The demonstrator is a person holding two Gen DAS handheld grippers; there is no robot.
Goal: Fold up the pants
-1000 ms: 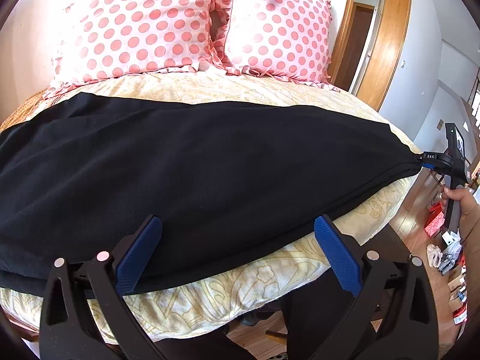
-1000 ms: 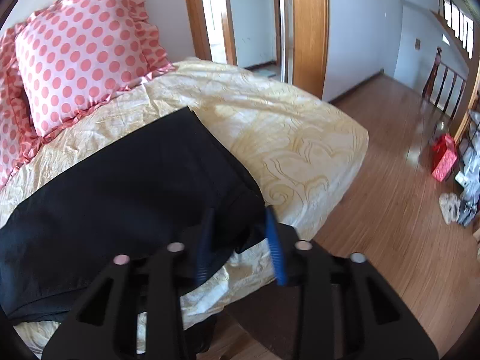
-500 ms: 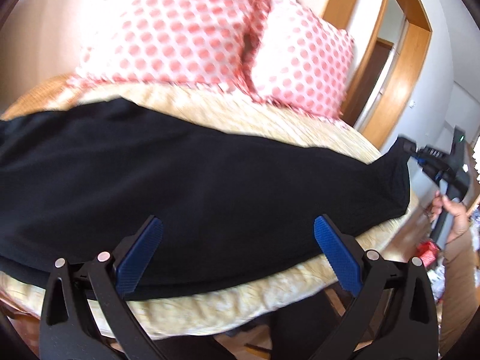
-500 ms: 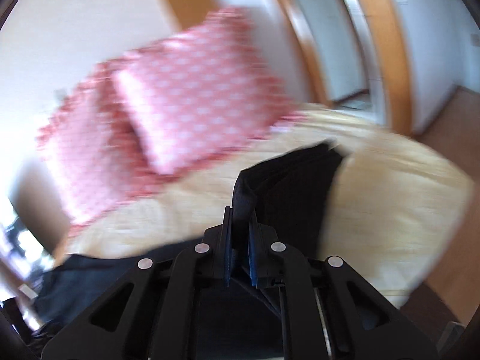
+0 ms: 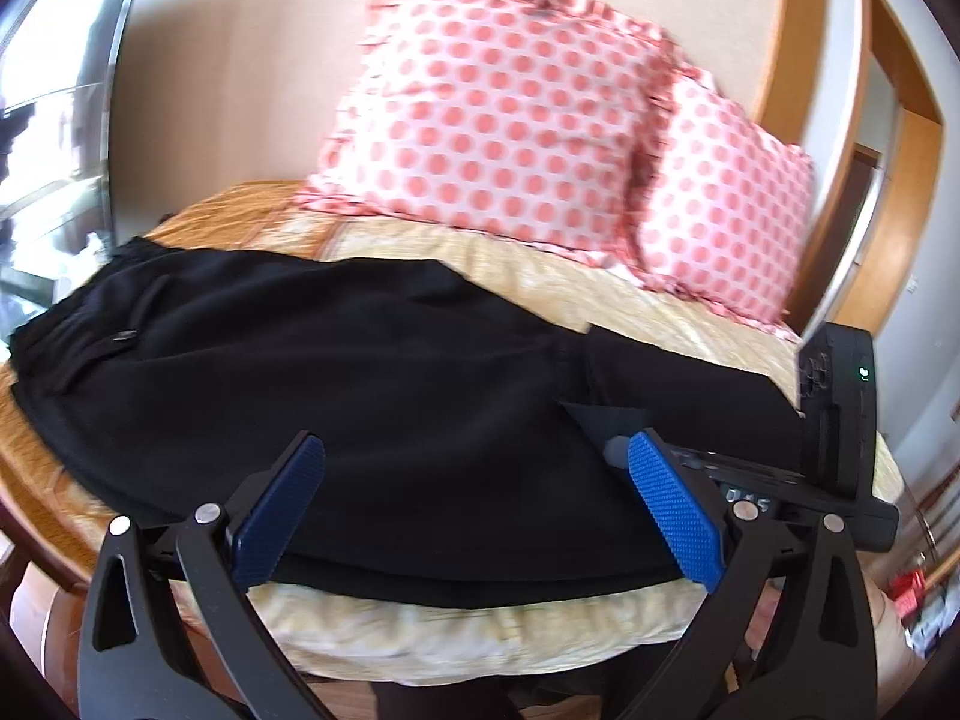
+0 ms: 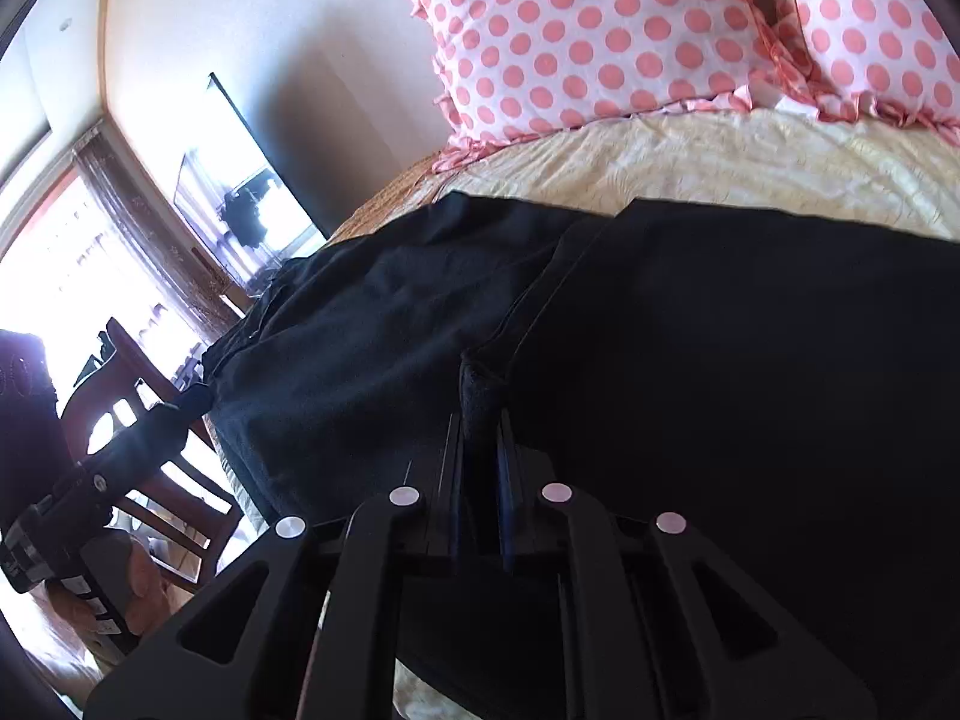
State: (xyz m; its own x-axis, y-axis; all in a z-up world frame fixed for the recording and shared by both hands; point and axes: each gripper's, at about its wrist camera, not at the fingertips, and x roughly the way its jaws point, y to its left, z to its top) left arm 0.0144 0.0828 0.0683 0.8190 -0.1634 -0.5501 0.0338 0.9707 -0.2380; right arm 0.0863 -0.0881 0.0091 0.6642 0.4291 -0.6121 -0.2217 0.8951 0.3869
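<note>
My left gripper (image 5: 474, 516) hangs at the near edge of the bed, jaws wide apart, nothing between the blue pads (image 5: 675, 510); the pants' near edge lies just past them, untouched. My right gripper (image 6: 478, 420) is clamped tight on a bunched bit of black cloth that pokes up between its pads, which I judge to be the leg hem. In the left view its body shows to the right, over the cloth. The black pants (image 5: 336, 384) lie across the yellow bedspread (image 5: 456, 636), waist end off to the left by the window side, leg end doubled over onto the middle, so there's a fold edge on the right and a second layer on top. Two pink polka-dot pillows (image 5: 510, 120) sit beyond at the wall, clear of the pants. Status as I read it: first lengthwise-to-half fold is mid-carry, hem not yet laid down or released. Left to do: set hem at the waist, let go, smooth, probably one more fold.
</note>
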